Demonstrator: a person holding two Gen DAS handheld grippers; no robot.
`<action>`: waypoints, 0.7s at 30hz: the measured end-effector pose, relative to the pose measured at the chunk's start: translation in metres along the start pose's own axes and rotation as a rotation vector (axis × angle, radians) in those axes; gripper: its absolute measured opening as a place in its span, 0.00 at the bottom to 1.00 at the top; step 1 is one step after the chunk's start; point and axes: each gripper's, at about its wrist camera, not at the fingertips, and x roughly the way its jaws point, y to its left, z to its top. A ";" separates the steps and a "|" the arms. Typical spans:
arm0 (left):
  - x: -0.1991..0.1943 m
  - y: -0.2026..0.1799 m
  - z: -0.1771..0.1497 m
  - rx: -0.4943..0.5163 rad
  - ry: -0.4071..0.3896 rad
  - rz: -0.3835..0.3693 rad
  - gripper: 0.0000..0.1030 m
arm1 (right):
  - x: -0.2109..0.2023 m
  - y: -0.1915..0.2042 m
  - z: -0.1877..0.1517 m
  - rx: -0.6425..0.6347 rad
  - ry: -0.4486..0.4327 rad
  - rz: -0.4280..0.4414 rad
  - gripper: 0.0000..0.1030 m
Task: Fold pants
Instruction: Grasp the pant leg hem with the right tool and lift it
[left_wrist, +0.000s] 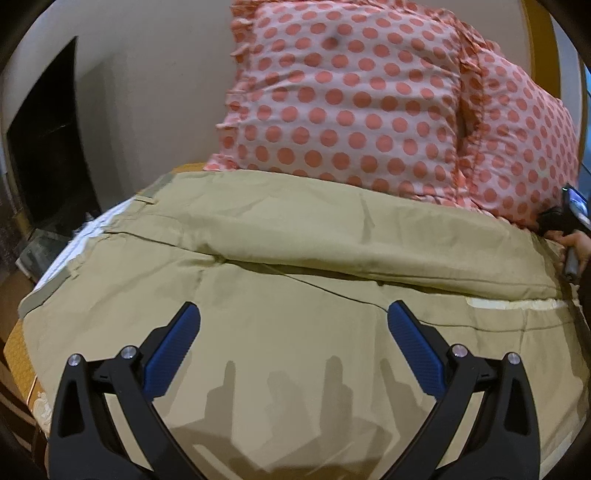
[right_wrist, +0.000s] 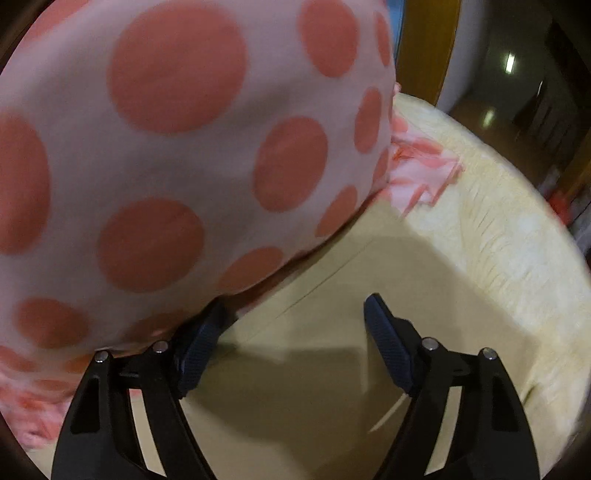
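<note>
Both spread, empty, the left tool (left_wrist: 293, 314) and right tool (right_wrist: 295, 314) hover over the khaki pants (left_wrist: 295, 258).

Khaki pants (left_wrist: 295, 295), pink pillows (left_wrist: 343, 99) with coral polka dots, pale yellow bedspread (right_wrist: 498, 229), blue-padded black jaws.

Left wrist view looks low across the pants (left_wrist: 295, 332) toward the pillows (left_wrist: 351, 103); right wrist view faces one pillow (right_wrist: 166, 166) close up; both share pants and pillows.
</note>
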 end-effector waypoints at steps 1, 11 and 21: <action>0.000 -0.001 0.000 0.003 0.000 -0.011 0.98 | 0.001 -0.001 -0.003 -0.011 -0.016 0.011 0.76; -0.001 0.013 -0.003 -0.049 0.004 -0.033 0.98 | -0.002 -0.083 -0.032 0.078 -0.083 0.373 0.06; -0.019 0.035 0.002 -0.100 -0.012 -0.036 0.98 | -0.105 -0.224 -0.167 0.210 -0.220 0.832 0.04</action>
